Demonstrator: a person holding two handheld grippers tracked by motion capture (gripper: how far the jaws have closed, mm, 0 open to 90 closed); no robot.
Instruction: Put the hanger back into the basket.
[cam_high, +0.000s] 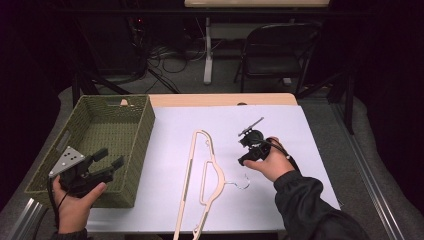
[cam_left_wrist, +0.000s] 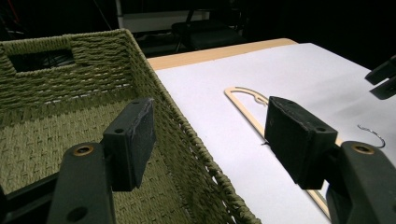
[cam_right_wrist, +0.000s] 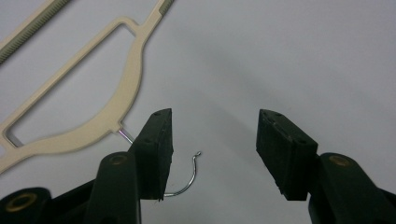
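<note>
1 cream plastic clothes hanger (cam_high: 202, 172) with 1 metal hook (cam_high: 243, 182) is recorded lying flat on the white sheet (cam_high: 310, 135), at its middle, hook pointing right. 1 green woven basket (cam_high: 131, 145) stands at the left, overhanging the sheet's left edge. 2 grippers are counted. The left gripper (cam_high: 110, 157) is held over the basket's near right corner, jaws wide, nothing between them. The right gripper (cam_right_wrist: 212, 149) hangs just above the hook, jaws wide apart, the hook's curl seen between them, untouched. The hanger's near end is cut off at the frame's bottom edge. Bare sheet is noted far and right of the hanger.
</note>
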